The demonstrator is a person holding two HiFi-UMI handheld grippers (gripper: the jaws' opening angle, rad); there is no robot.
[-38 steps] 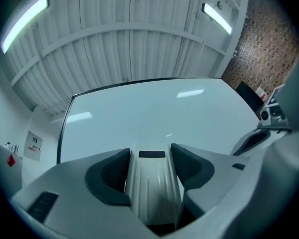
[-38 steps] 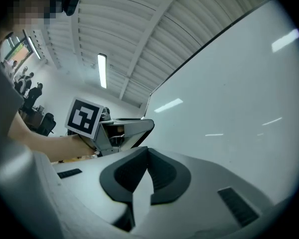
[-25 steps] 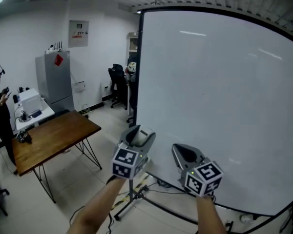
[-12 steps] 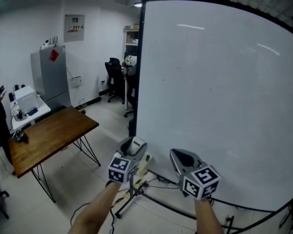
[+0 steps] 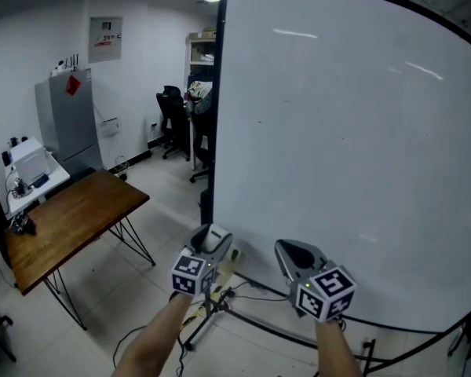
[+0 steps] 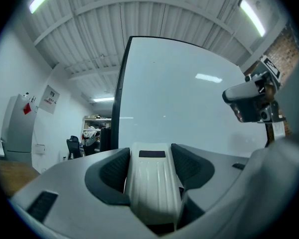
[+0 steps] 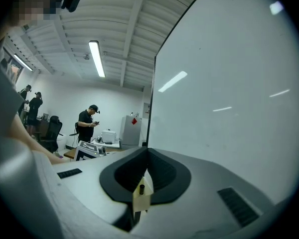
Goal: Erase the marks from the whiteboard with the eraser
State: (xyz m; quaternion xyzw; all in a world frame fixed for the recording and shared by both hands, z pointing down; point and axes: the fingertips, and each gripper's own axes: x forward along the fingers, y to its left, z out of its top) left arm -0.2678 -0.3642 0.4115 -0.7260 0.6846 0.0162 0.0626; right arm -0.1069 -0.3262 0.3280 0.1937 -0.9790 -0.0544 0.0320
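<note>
Left tongs (image 5: 210,236) gripping eraser (image 6: 152,183), whiteboard (image 5: 337,132), wooden table (image 5: 71,218)

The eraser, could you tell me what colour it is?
White eraser, clearest in the left gripper view.

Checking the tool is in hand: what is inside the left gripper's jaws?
A white ribbed eraser sits clamped between the dark pads of the left gripper. The eraser's lower end and underside are hidden by the gripper's own body.
</note>
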